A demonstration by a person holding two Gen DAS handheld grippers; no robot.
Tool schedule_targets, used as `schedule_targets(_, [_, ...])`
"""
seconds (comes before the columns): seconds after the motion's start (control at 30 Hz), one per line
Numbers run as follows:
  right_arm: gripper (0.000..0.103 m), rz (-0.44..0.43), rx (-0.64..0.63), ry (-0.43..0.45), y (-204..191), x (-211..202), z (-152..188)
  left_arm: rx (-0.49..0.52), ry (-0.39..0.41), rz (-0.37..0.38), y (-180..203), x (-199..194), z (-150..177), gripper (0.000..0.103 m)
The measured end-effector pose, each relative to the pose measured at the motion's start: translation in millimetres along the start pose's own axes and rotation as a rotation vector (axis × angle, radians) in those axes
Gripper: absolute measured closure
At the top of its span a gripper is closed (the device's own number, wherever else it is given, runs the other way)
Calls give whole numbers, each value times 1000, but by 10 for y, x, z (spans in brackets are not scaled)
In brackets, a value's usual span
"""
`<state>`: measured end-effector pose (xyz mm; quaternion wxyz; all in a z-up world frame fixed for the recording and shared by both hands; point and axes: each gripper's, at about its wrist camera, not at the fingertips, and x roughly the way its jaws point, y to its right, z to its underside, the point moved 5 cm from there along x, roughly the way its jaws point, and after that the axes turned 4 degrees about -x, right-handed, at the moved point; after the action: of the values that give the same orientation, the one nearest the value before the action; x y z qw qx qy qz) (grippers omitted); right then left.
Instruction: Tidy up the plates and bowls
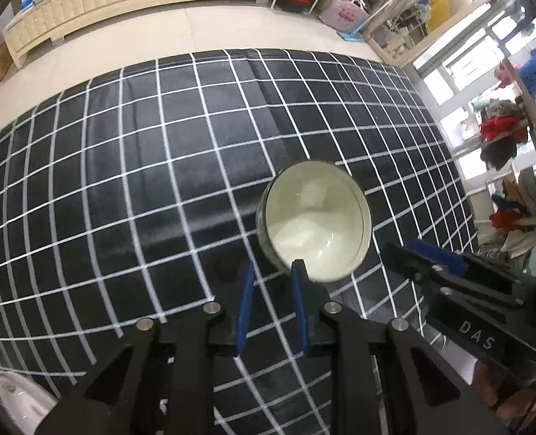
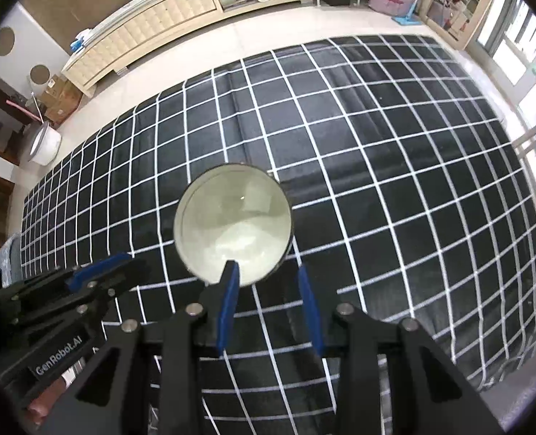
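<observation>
Left wrist view: we see the pale round bowl w/ a glossy ceramic-looking inside [image 1: 316, 223] sitting upright on the black tablecloth w/ white grid lines [image 1: 130, 166], just ahead of both tools. The left gripper [image 1: 270, 272] has its blue pads a narrow gap apart w/ nothing between them; its right pad overlaps the bowl's near rim in the pic, but we can't tell if it touches. The right gripper [image 2: 268, 272] is spread wider, also empty, its left pad lying over the bowl's near edge.

Handling, as we judge it: the bowl [image 2: 233, 223] looks rigid, smooth, prob. slippery and breakable, moderately heavy for its size. Outer wall seems dark, though blur makes that unsure. Best hold is across the rim, one pad inside and one outside the wall. Pinch firmly, lift level, avoid knocks.
</observation>
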<state>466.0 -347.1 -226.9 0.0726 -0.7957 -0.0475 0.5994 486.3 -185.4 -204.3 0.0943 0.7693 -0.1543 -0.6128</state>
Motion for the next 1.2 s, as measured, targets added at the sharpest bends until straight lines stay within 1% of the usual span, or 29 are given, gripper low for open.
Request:
schedule_targets(0.1, [65, 6, -6, -8, 42, 153, -53, 15, -6, -11, 0, 153, -37, 84])
schedule_targets(0.13, [65, 25, -11, 0, 48, 194, -69, 23, -11, -20, -3, 216, -49, 84])
schedule_targets(0.2, [65, 32, -16, 3, 67, 272, -97, 22, -8, -38, -34, 312, -82, 84])
schedule_targets(0.3, [65, 19, -10, 2, 93, 363, -148, 22, -25, -32, -55, 414, -115, 84])
schedule_targets(0.37, [66, 42, -11, -2, 106, 419, -161, 24, -36, -15, -53, 468, -121, 88])
schedule_targets(0.43, [85, 76, 3, -7, 115, 449, -136, 26, -32, -16, -47, 486, -127, 88])
schedule_targets(0.53, [91, 93, 11, -18, 93, 468, -103, 44, -43, -34, -29, 495, -121, 88])
schedule_targets(0.63, [91, 102, 5, -21, 49, 453, -82, 44, -58, -61, -26, 527, -117, 89])
schedule_targets(0.73, [91, 102, -24, -30, -51, 444, -44, 57, -70, -86, -110, 478, -36, 89])
schedule_targets(0.93, [91, 34, -38, -76, -276, 523, 101, 28, -98, -100, -469, 311, 158, 89])
schedule_targets(1.03, [91, 33, -72, -83, -497, 549, 165, 12, -104, -128, -669, 212, 280, 89])
schedule_targets(1.2, [91, 24, -114, -105, -840, 555, 340, -25, -109, -147, -979, 35, 511, 90])
